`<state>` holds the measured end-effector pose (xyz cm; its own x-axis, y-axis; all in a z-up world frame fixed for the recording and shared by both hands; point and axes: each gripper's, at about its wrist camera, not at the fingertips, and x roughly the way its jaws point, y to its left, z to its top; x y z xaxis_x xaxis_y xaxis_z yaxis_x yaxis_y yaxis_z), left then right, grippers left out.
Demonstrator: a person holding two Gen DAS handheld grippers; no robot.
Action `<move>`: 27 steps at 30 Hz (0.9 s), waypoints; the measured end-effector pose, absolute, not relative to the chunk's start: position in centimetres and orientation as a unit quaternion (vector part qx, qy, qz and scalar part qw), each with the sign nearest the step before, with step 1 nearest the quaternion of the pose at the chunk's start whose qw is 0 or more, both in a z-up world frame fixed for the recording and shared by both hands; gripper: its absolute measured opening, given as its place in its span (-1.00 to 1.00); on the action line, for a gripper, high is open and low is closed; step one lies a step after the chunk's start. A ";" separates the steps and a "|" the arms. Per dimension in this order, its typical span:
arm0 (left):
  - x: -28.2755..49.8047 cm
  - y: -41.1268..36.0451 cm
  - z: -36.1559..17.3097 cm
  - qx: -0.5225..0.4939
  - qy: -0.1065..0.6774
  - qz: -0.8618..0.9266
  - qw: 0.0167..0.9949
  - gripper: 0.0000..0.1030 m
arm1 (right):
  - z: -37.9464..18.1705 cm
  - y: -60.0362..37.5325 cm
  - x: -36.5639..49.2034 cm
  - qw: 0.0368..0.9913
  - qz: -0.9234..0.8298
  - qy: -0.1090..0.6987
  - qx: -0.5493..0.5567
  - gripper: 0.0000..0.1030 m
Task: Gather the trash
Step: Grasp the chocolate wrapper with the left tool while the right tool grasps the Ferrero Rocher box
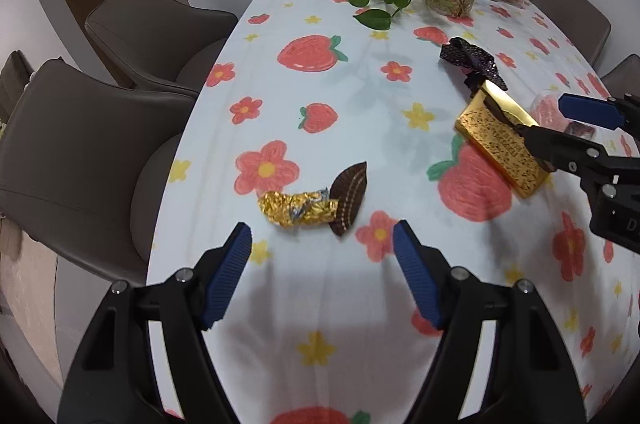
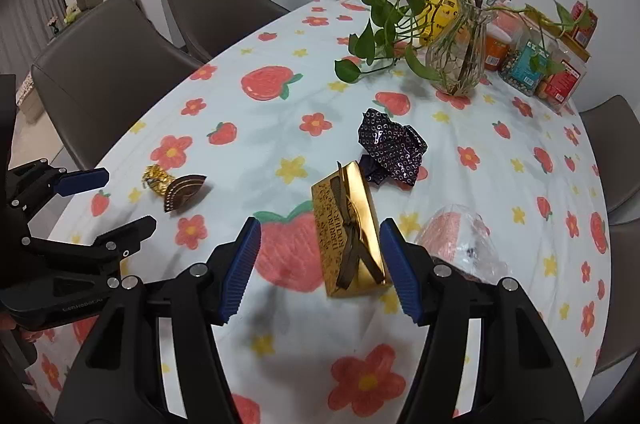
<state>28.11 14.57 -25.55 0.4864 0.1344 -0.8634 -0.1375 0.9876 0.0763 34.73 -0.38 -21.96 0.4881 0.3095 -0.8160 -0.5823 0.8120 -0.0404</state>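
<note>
A crumpled gold foil wrapper [image 1: 296, 210] and a brown pleated paper cup [image 1: 350, 198] lie together on the flowered tablecloth [image 1: 320, 84], just beyond my left gripper [image 1: 322, 228], which is open and holds nothing. In the right wrist view the foil [image 2: 158, 178] and cup [image 2: 184, 192] sit beside that left gripper [image 2: 131, 198]. A gold chocolate box [image 2: 348, 224] with a brown ribbon lies between the fingers of my open right gripper [image 2: 320, 224], nearer the right pad, with no pad pressing on it. Behind it lie a dark crumpled wrapper [image 2: 390, 150] and, to the right, clear plastic wrap [image 2: 460, 236].
A glass vase [image 2: 460, 64] with trailing leaves and pink blossoms stands at the back of the table, with snack packets and red boxes [image 2: 560, 80] behind it. Grey chairs [image 1: 80, 152] line the left side, and another chair [image 2: 612, 152] stands on the right.
</note>
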 end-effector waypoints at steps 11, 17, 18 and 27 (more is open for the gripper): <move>31.3 16.0 -29.1 -0.002 0.516 0.059 0.855 0.38 | -26.7 0.6 37.2 0.829 0.252 0.463 -0.188 0.18; 31.7 15.3 -28.8 0.008 0.508 0.042 0.860 -0.03 | -27.7 1.9 36.8 0.822 0.254 0.451 -0.238 0.32; 31.8 15.1 -28.7 0.010 0.508 0.039 0.860 -0.13 | -27.8 1.9 36.8 0.821 0.255 0.450 -0.241 0.32; 31.3 14.0 -28.2 0.013 0.511 0.020 0.859 -0.55 | -27.1 1.4 36.2 0.814 0.285 0.471 -0.187 -0.08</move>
